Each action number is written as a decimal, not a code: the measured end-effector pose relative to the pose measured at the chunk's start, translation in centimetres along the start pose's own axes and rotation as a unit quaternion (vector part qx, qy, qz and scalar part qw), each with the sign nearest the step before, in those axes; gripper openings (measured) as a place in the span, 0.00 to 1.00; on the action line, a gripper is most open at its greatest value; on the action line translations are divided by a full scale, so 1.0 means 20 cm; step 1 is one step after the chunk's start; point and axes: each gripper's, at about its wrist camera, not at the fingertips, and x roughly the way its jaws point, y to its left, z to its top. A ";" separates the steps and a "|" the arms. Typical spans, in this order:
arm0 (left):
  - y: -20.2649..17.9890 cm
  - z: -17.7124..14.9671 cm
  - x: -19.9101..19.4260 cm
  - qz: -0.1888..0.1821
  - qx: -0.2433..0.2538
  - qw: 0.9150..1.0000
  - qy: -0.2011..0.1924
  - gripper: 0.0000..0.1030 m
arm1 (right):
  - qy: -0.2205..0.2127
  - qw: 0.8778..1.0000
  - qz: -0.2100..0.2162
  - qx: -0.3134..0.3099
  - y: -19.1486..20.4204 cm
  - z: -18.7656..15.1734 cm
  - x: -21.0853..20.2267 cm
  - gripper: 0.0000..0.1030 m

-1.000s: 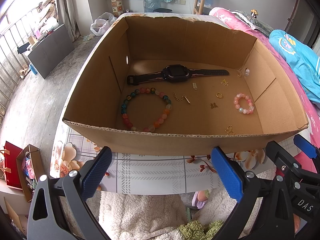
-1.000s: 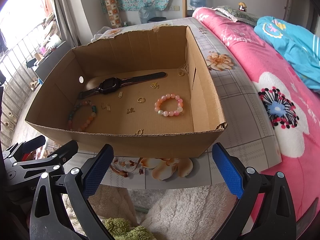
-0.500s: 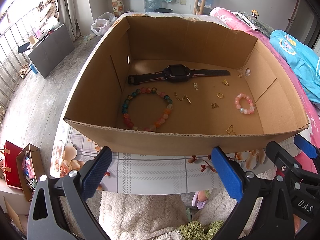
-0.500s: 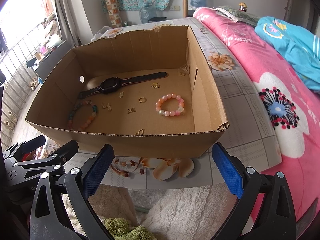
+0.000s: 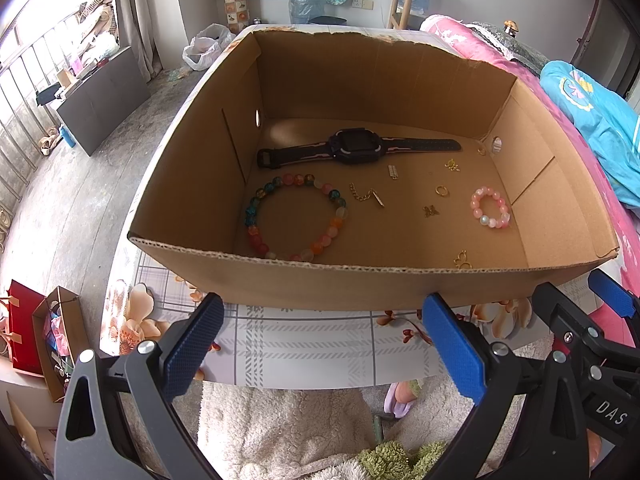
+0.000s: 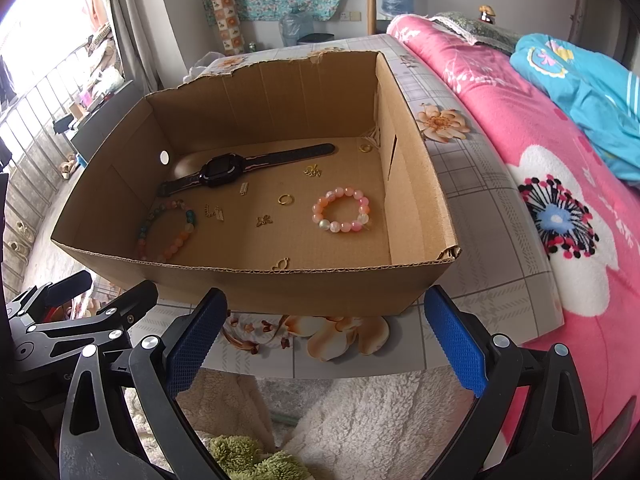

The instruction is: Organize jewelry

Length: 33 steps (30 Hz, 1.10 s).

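Observation:
An open cardboard box (image 5: 360, 284) (image 6: 280, 288) stands on a floral-patterned table. Inside lie a black watch (image 5: 354, 146) (image 6: 222, 170), a large multicoloured bead bracelet (image 5: 294, 218) (image 6: 168, 230), a small pink bead bracelet (image 5: 490, 207) (image 6: 341, 210), a gold ring (image 5: 440, 190) (image 6: 285, 199), a short gold chain (image 5: 366, 197) and several small gold charms. My left gripper (image 5: 320, 344) hovers open before the box's near wall, holding nothing. My right gripper (image 6: 324, 340) is open too, just outside the same wall, beside the left one.
The table edge (image 5: 304, 364) runs just under both grippers, with a fluffy white rug (image 6: 360, 420) below. A pink flowered blanket (image 6: 560, 184) and blue cloth (image 6: 580, 76) lie to the right. Paper bags (image 5: 44, 328) stand on the floor at left.
Both views have crept slightly closer to the box. The jewellery has not moved, and both grippers stay open.

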 end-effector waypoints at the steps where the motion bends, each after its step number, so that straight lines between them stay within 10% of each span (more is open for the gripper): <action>1: 0.00 0.00 0.00 0.000 0.000 1.000 0.000 0.95 | 0.000 1.000 0.000 0.000 0.00 0.00 0.00 0.92; 33: -0.01 0.00 0.00 0.003 0.002 1.000 0.000 0.95 | 0.002 1.000 0.000 -0.004 0.01 0.01 0.01 0.92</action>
